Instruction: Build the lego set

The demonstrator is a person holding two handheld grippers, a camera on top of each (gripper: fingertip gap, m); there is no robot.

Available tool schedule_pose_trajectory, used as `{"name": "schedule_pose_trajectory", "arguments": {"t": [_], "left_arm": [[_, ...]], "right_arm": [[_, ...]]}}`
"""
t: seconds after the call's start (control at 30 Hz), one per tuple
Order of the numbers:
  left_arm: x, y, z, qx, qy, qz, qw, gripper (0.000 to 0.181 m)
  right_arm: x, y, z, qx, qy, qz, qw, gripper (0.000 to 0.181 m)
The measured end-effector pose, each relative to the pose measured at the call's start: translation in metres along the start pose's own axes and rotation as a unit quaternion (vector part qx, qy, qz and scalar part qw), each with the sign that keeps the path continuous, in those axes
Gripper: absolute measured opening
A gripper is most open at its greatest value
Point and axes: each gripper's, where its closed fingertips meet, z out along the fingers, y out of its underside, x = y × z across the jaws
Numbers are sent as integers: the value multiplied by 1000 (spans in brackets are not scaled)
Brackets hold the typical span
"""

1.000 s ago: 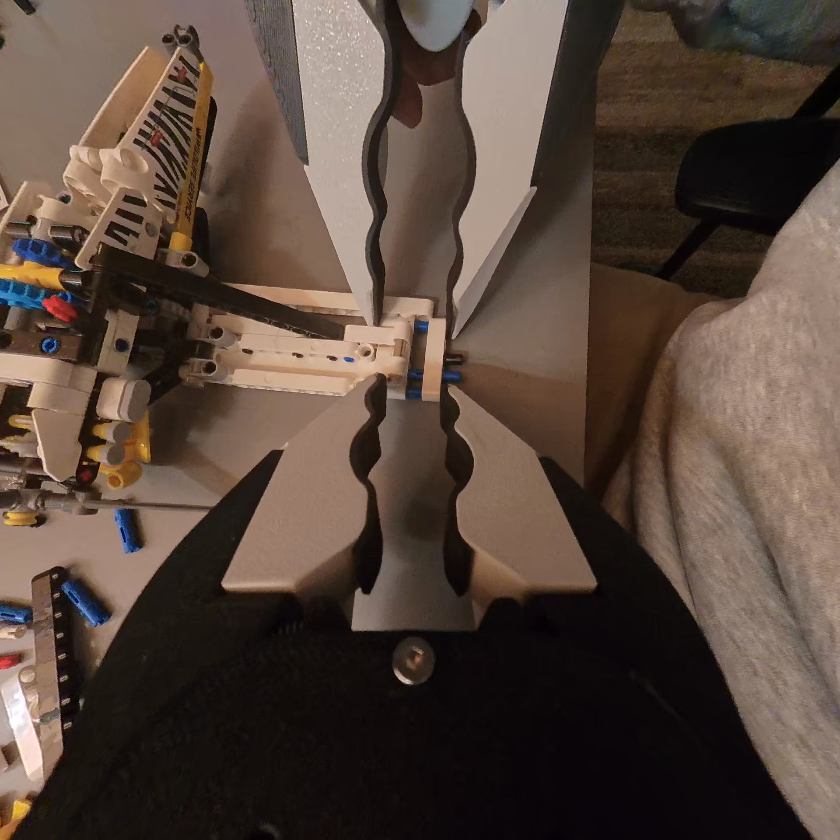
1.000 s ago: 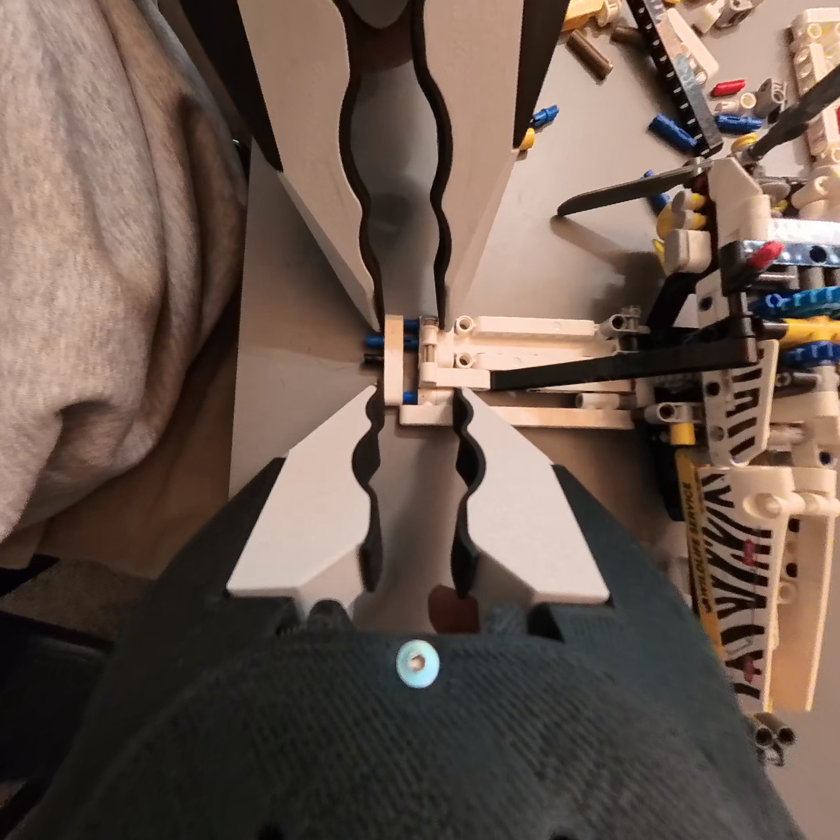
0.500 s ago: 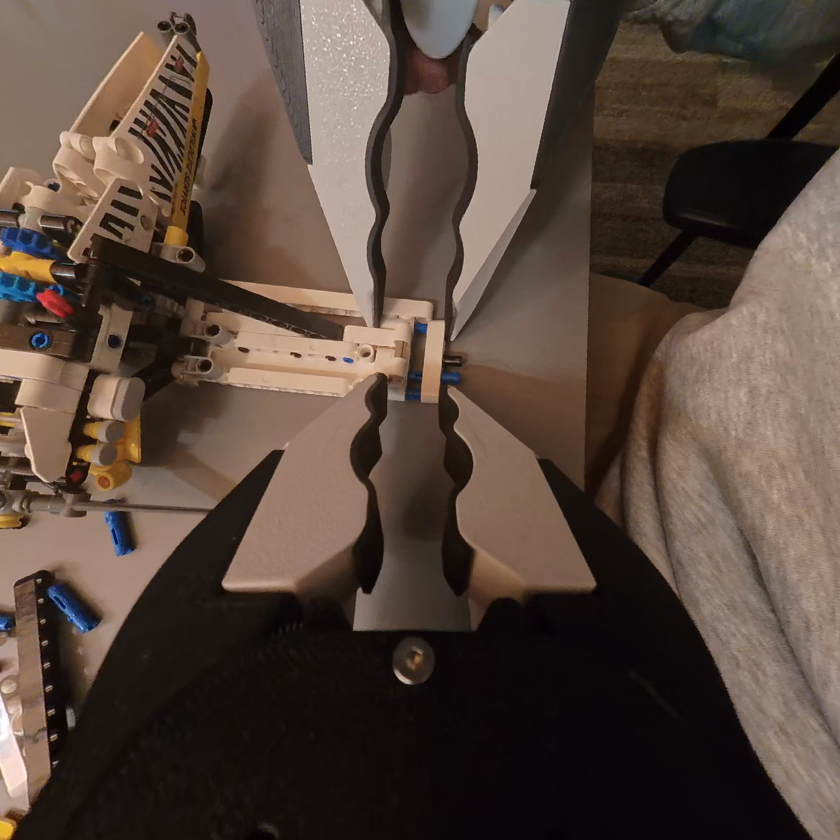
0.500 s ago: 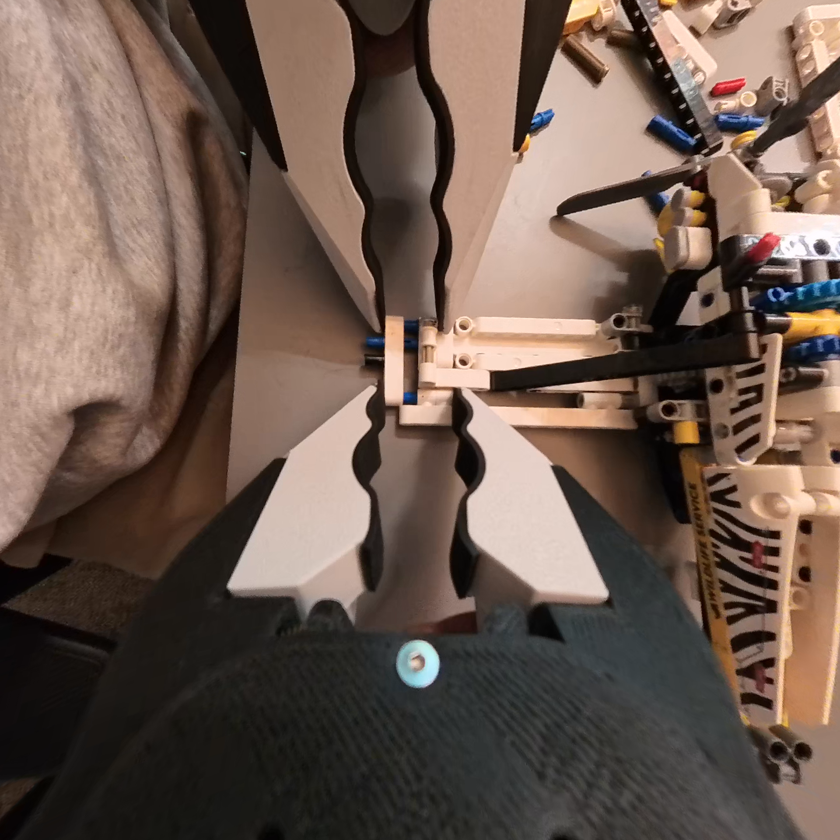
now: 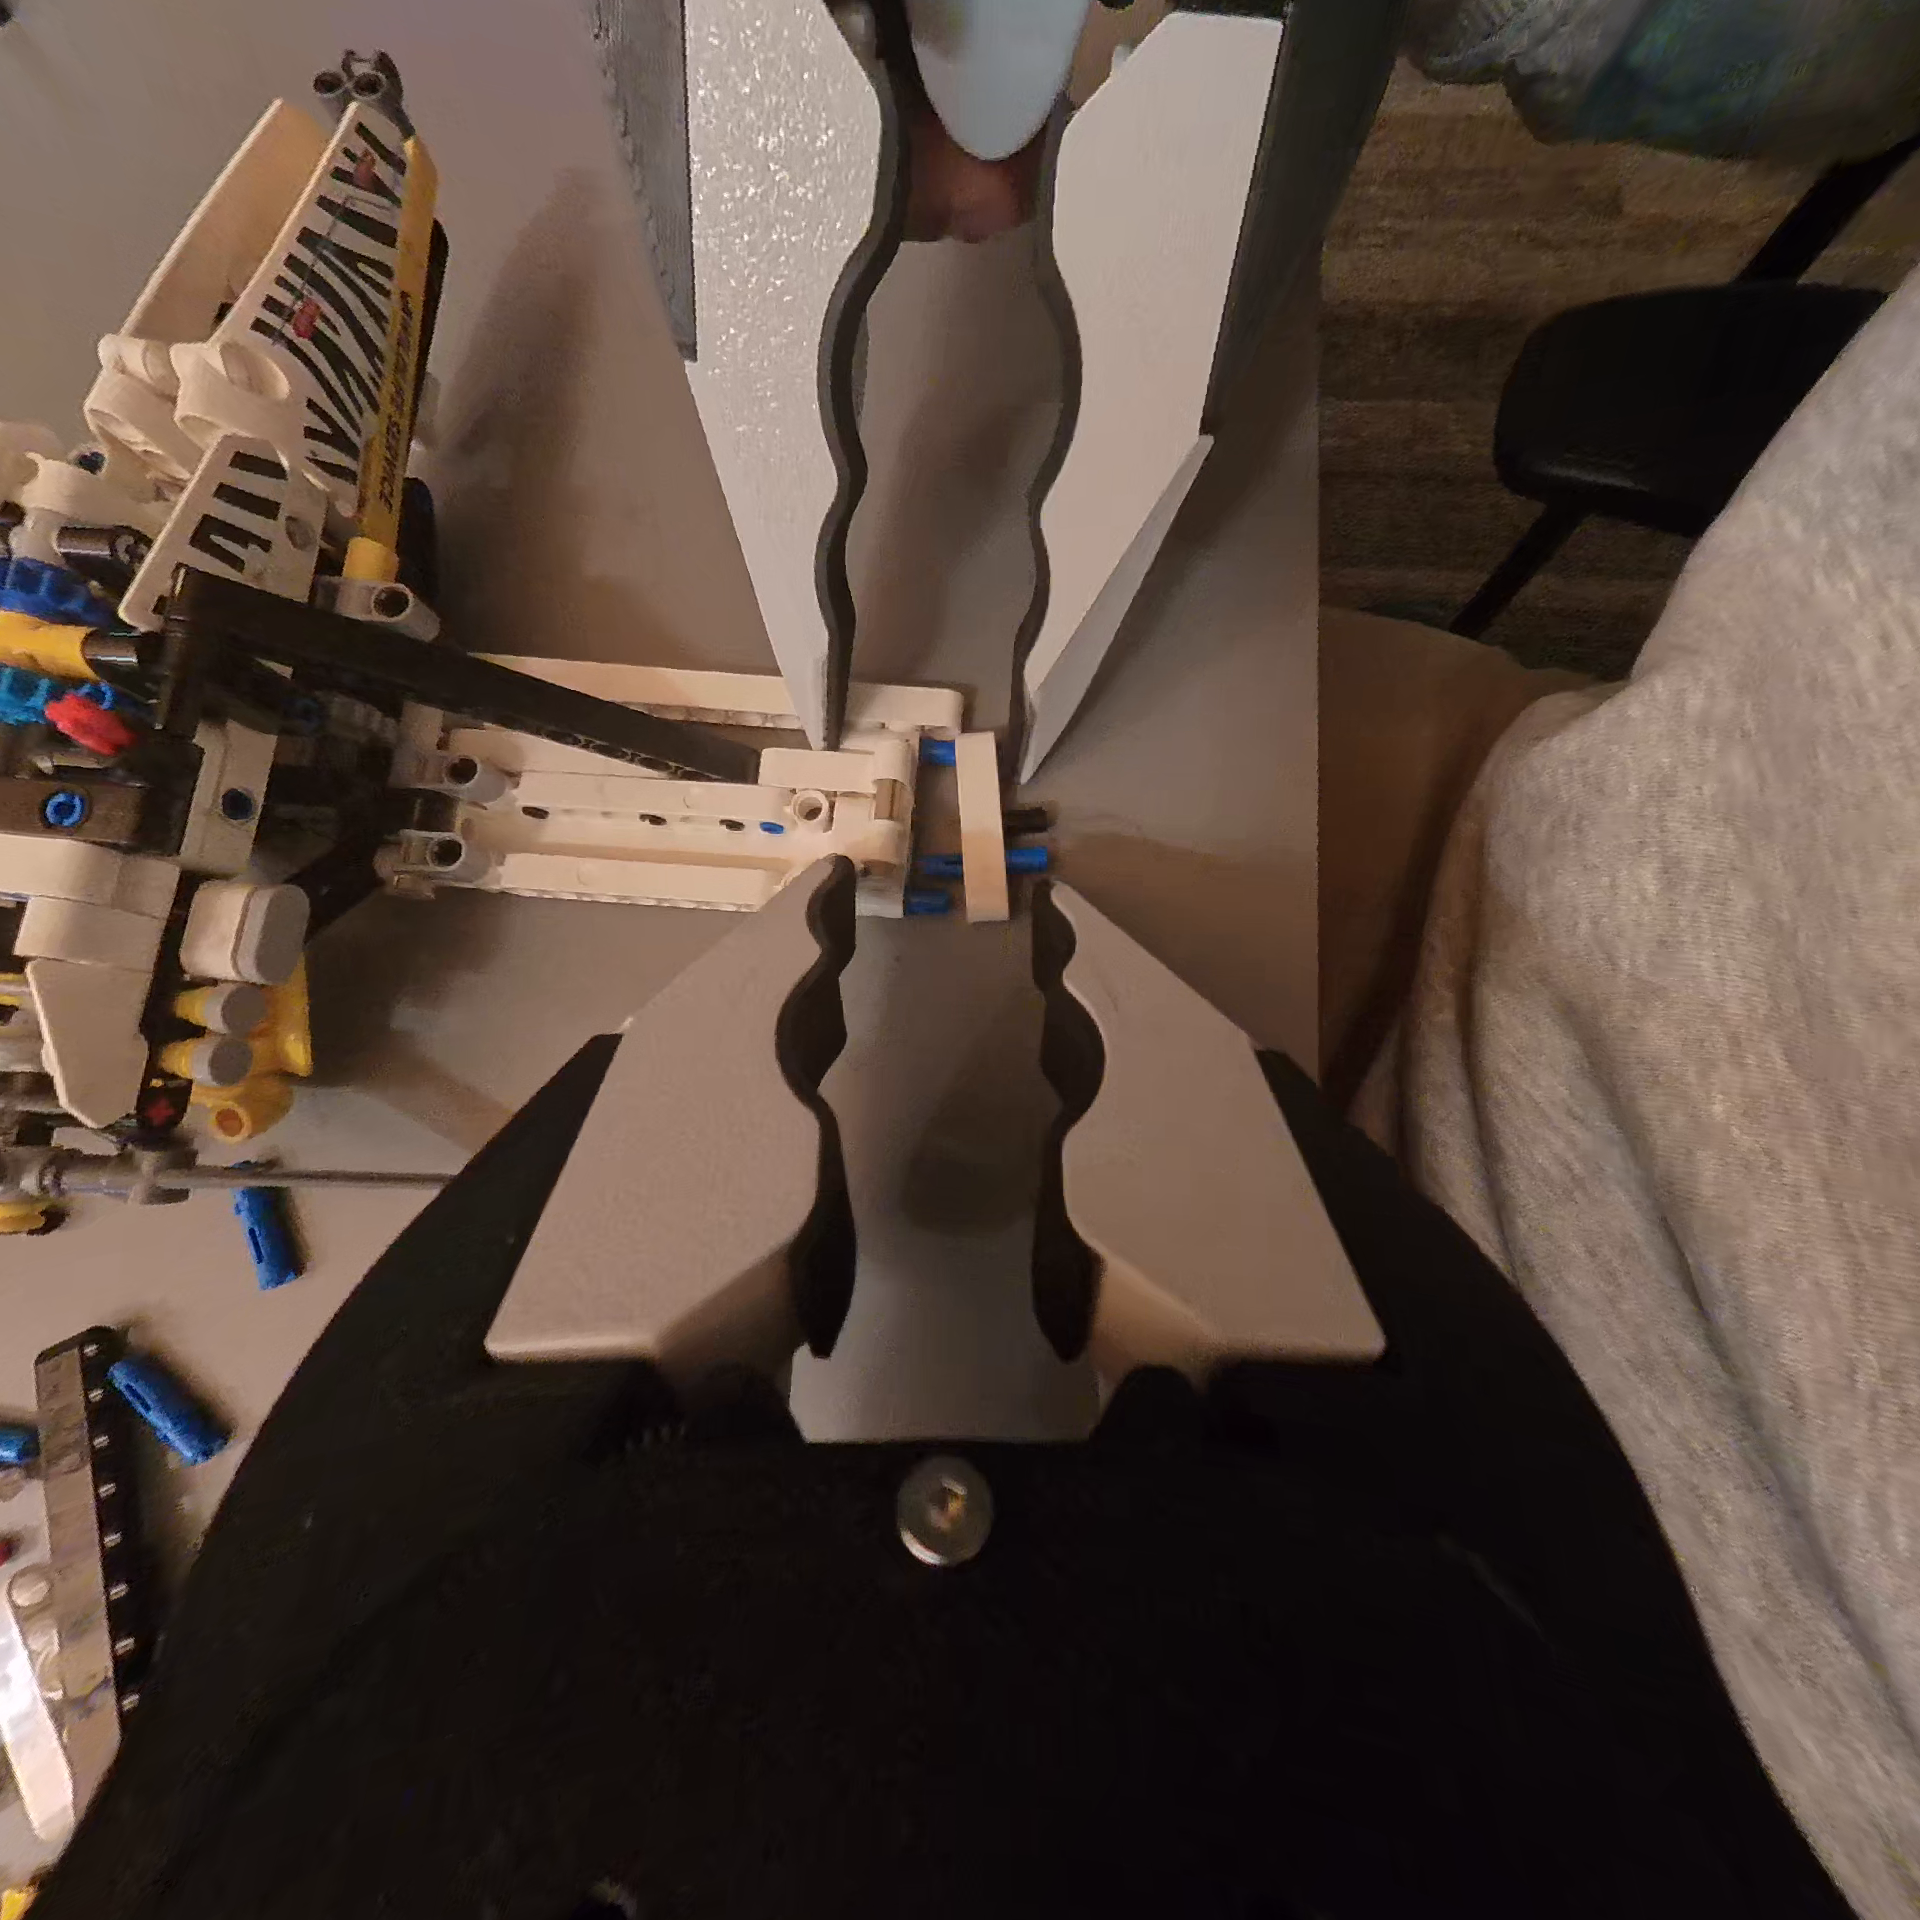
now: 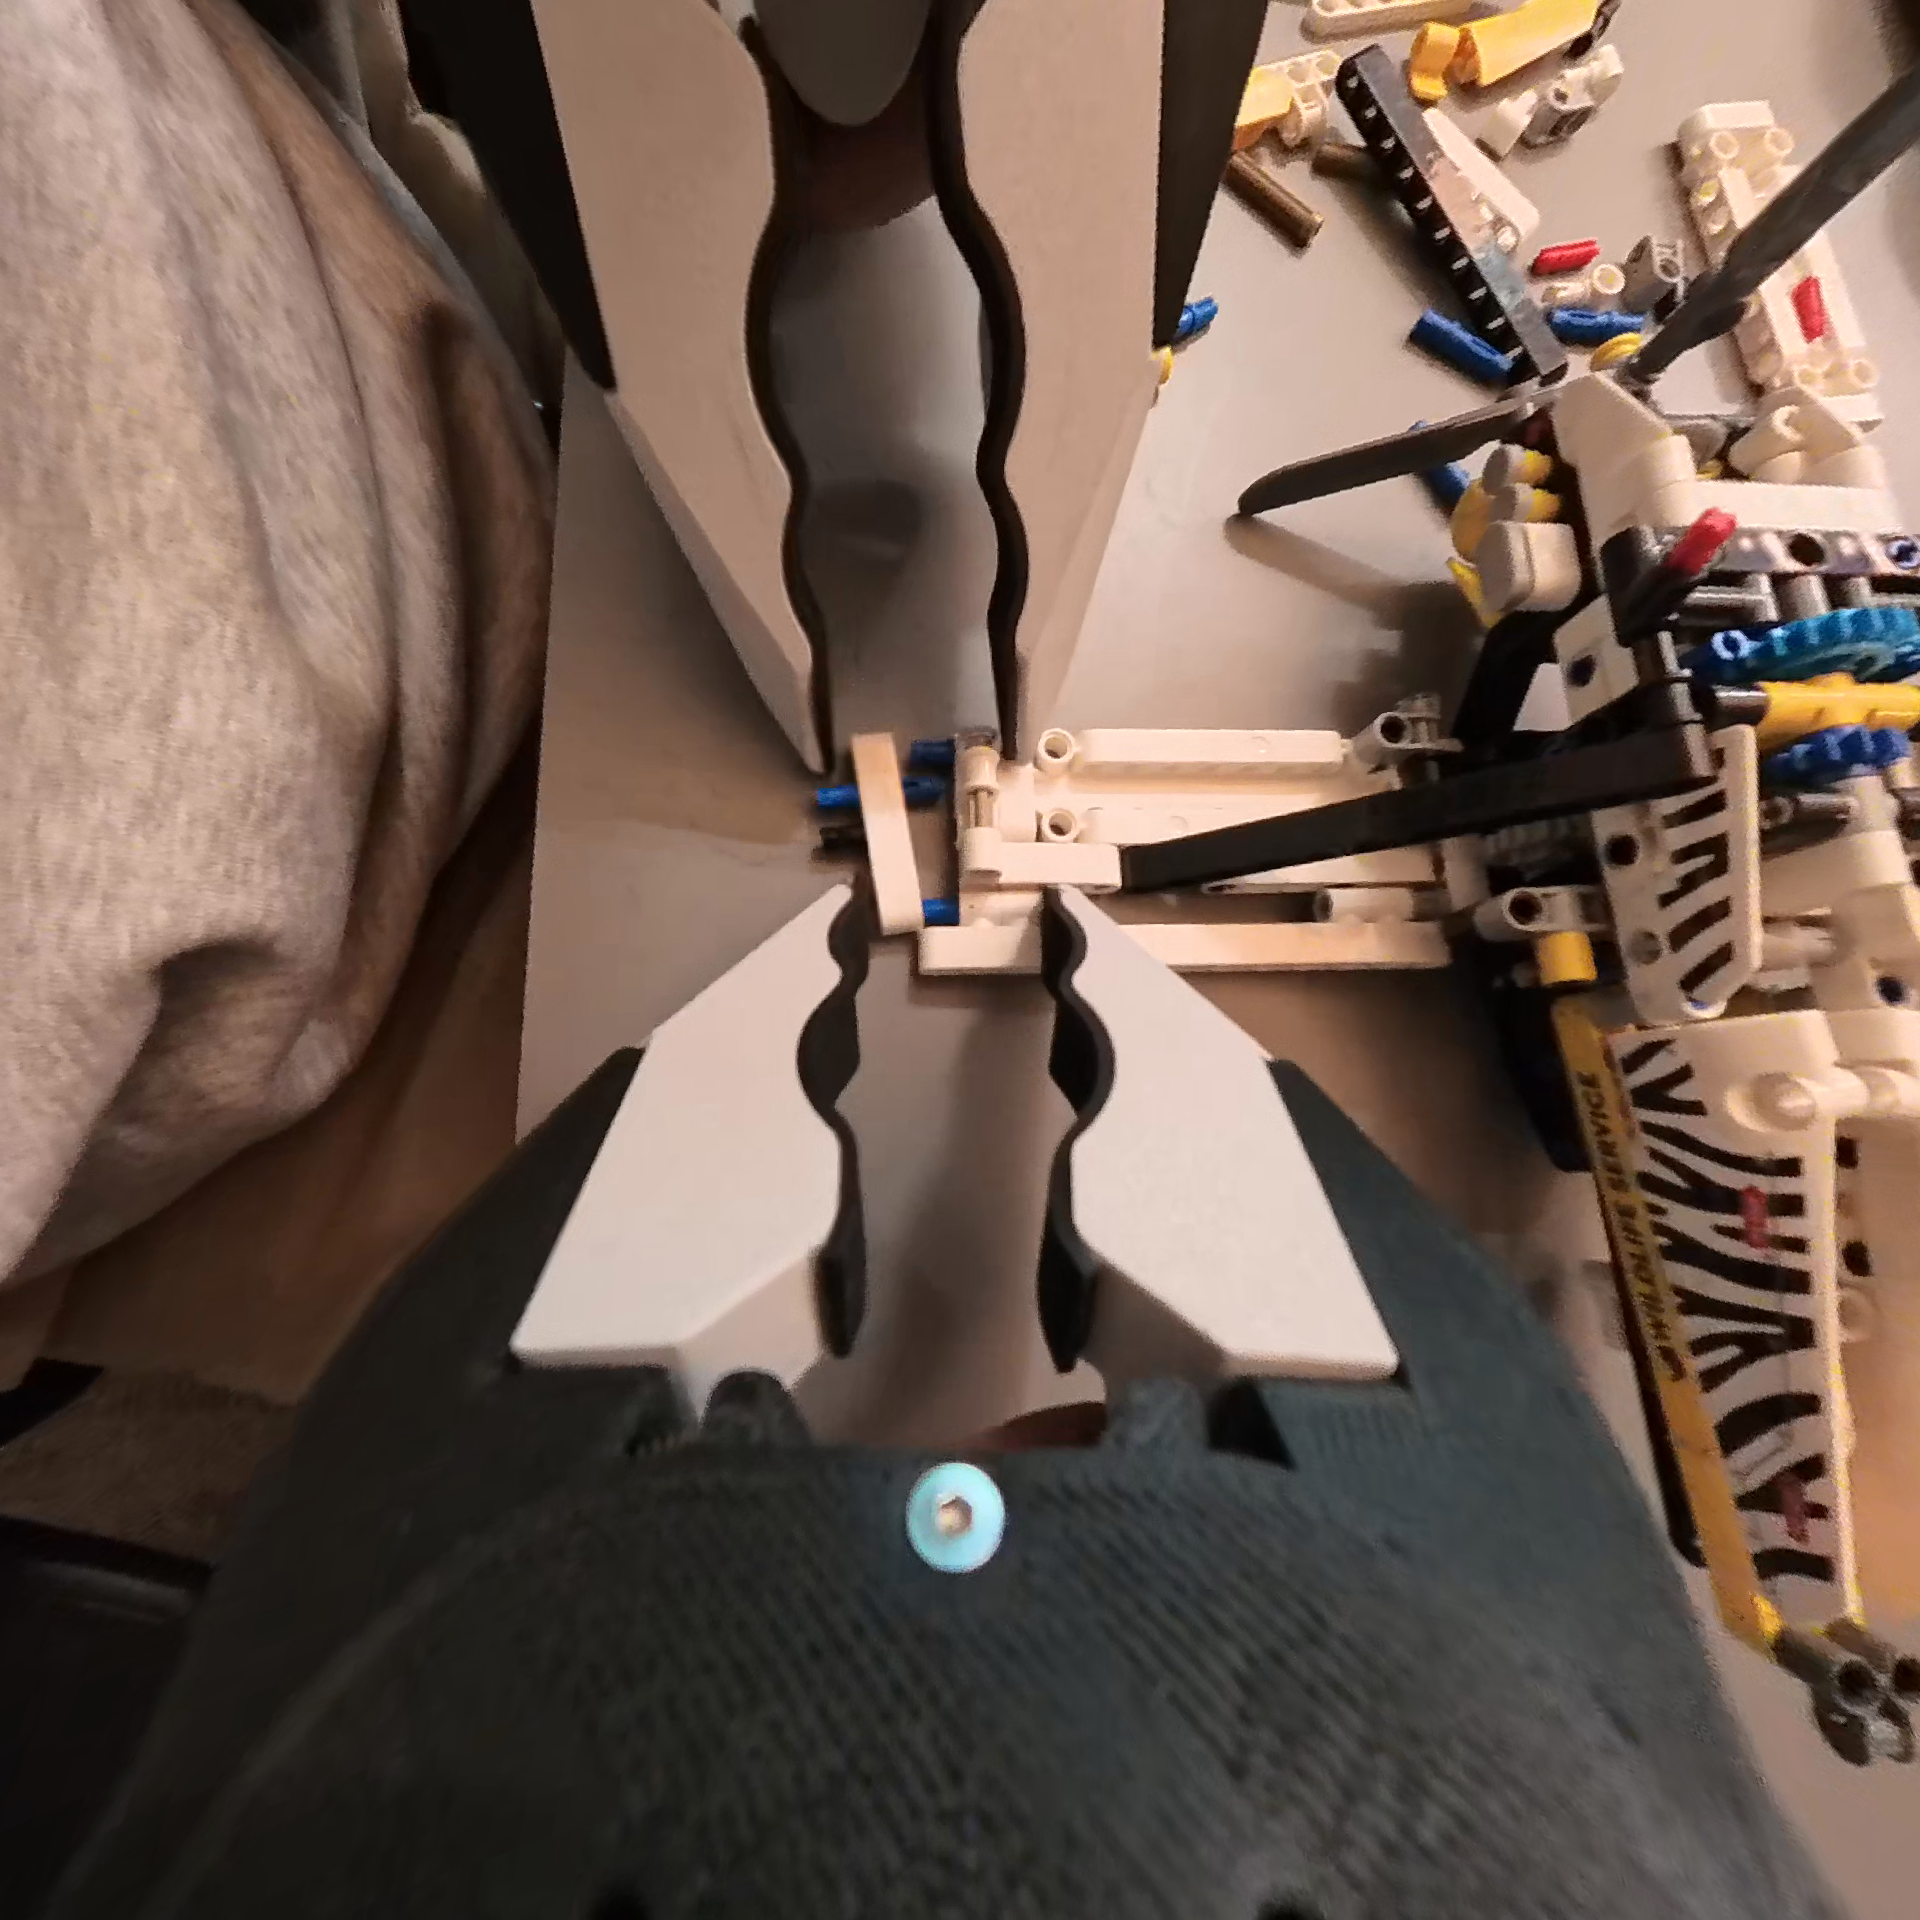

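Observation:
A white, yellow and zebra-striped lego helicopter (image 5: 239, 499) (image 6: 1683, 1143) lies on the grey table, its white tail boom (image 5: 644, 831) (image 6: 1195, 769) pointing at the table edge. A short white beam (image 5: 982, 831) (image 6: 891, 842) on blue pins hangs tilted just off the boom's end, with a gap. My left gripper (image 5: 940, 894) and my right gripper (image 6: 948, 904) face each other across that end. Each is open, with one tip beside the beam and one beside the boom end. The right gripper also shows in the left wrist view (image 5: 925, 753), and the left gripper in the right wrist view (image 6: 912, 758).
Loose blue pins (image 5: 265, 1236) and a black holed beam (image 5: 88, 1507) lie to one side; more loose parts (image 6: 1455, 229) lie behind the model. The table edge (image 5: 1314, 727) is close to the beam. A person's grey sleeve (image 5: 1662, 1039) and a black chair (image 5: 1662, 416) lie beyond it. Both grippers' tips are close together, under 4 cm apart.
Both grippers' jaws have widened a little. The short white beam, earlier flush against the boom end, now stands off it and tilted, with its blue pins showing.

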Motion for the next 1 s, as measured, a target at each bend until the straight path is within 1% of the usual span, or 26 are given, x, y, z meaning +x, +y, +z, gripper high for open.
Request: {"name": "schedule_pose_trajectory", "arguments": {"t": [0.17,0.43,0.5,0.57,1.0], "left_arm": [[-1,0,0,0,-3,-1,1000,31],[-4,0,0,1,-6,-11,1000,23],[-4,0,0,1,-7,-11,1000,23],[-4,0,0,1,-9,-9,1000,23],[-4,0,-1,1,-3,-16,1000,22]], "right_arm": [[-4,-1,0,0,-5,6,1000,41],[-1,-1,0,-11,10,-5,1000,45],[-1,-1,0,-11,8,-5,1000,43],[0,-1,0,-11,6,-5,1000,34],[1,0,0,-20,-14,-9,1000,30]]}}
